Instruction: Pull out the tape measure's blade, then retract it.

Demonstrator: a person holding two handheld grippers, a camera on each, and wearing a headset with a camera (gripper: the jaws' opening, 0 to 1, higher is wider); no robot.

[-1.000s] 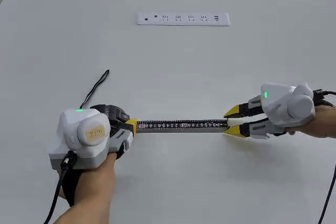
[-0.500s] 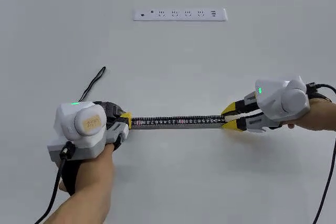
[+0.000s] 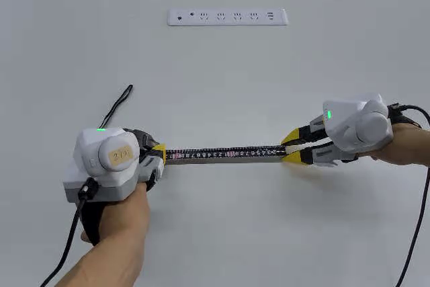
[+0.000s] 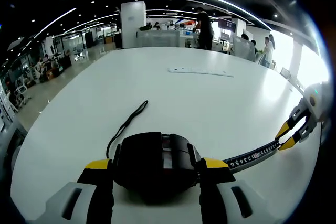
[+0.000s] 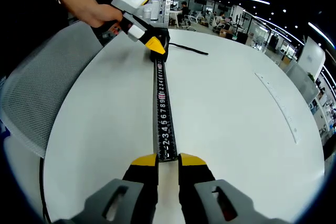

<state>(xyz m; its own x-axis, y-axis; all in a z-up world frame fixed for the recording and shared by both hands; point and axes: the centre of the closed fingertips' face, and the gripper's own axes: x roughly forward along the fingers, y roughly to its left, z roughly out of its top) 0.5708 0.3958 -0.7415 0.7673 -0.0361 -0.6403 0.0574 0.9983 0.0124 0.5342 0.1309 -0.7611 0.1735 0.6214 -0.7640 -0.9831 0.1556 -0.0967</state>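
A black tape measure case (image 4: 155, 158) sits on the white table, clamped between the yellow-tipped jaws of my left gripper (image 4: 156, 170) (image 3: 156, 158). Its dark blade (image 3: 225, 153) (image 5: 164, 114) stretches out flat over the table to the right. My right gripper (image 3: 290, 146) (image 5: 162, 160) is shut on the blade's end. A black wrist strap (image 3: 118, 106) (image 4: 127, 123) trails from the case across the table. In the right gripper view the case (image 5: 161, 43) lies at the far end of the blade, held by the left gripper (image 5: 152, 43).
A white power strip (image 3: 227, 17) (image 4: 200, 71) lies at the far side of the table. Cables hang from both grippers. A grey mesh chair (image 5: 37, 93) stands beside the table edge. People and desks are in the office beyond.
The right gripper has moved left toward the case, and the exposed blade is shorter. The left gripper holds the case in about the same place.
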